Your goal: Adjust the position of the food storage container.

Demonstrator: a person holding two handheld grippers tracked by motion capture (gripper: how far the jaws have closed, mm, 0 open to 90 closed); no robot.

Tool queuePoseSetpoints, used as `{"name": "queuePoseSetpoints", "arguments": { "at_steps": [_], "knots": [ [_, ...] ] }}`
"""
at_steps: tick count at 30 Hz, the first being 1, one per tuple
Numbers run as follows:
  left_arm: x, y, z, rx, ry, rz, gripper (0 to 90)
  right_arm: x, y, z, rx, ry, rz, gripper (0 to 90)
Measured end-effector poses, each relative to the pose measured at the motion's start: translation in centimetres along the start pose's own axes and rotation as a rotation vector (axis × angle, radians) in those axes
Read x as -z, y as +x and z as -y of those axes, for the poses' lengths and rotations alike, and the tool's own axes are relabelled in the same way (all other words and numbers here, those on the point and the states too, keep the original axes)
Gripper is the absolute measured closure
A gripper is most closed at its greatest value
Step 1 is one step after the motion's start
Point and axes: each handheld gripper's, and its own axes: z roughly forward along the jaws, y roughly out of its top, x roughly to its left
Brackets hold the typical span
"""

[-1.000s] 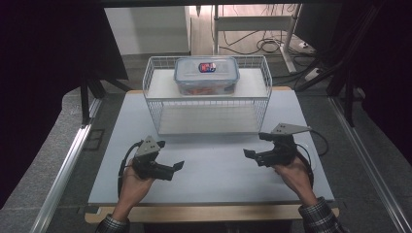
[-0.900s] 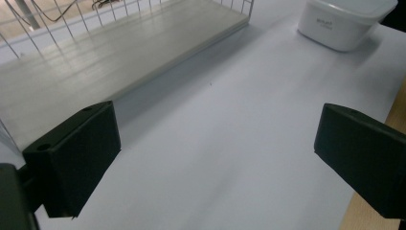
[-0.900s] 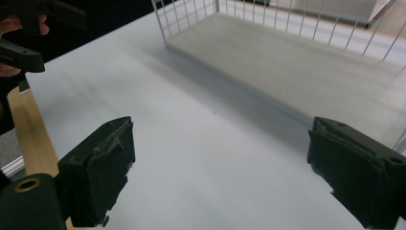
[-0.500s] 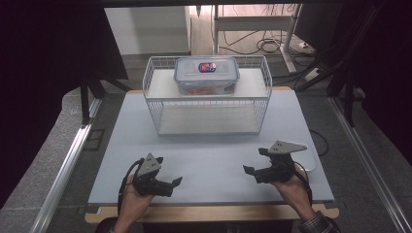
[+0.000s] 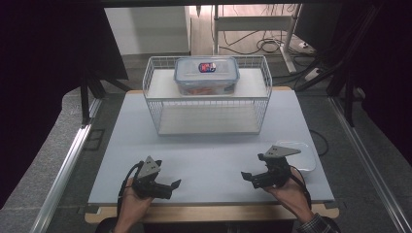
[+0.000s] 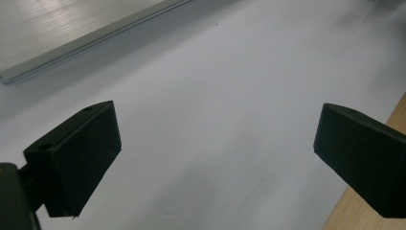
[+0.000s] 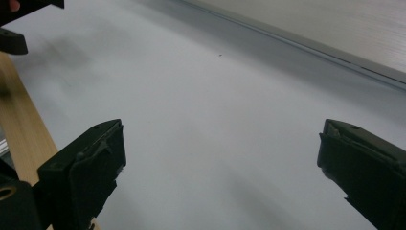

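Clear plastic lidded container [image 5: 206, 75] atop white wire basket [image 5: 209, 104]: rigid, probably light, smooth; grasp by rim. Left gripper [image 5: 167, 187] and right gripper [image 5: 250, 177]: jaws wide apart, empty.

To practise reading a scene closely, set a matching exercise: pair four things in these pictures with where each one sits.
Things:
1. food container
2. wire rack
3. left gripper
4. white dish

Places:
A. by the table's right edge, beside the right gripper
B. near the front edge, jaws open
C. on the rack's top shelf
D. at the far middle of the table

Pairs: 1-C, 2-D, 3-B, 4-A
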Motion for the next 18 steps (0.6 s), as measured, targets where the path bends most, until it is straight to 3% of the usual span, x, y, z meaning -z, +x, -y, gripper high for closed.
{"name": "queuePoseSetpoints", "arguments": {
  "at_steps": [4,6,11,18],
  "knots": [
    [0.0,0.1,0.0,0.002,0.003,-0.001,2.0,0.4,-0.3,-0.1,-0.005,0.011,0.040,5.5],
    [0.0,0.1,0.1,0.001,0.003,-0.002,2.0,0.8,-0.7,-0.2,-0.013,0.008,0.065,14.4],
    [-0.1,0.2,0.1,0.001,0.005,-0.005,2.1,2.4,-2.0,-0.2,0.008,0.005,0.177,37.9],
    [-0.2,0.2,0.2,0.002,0.016,-0.004,2.2,4.5,-4.2,0.3,0.005,0.026,0.251,72.2]
  ]
}}
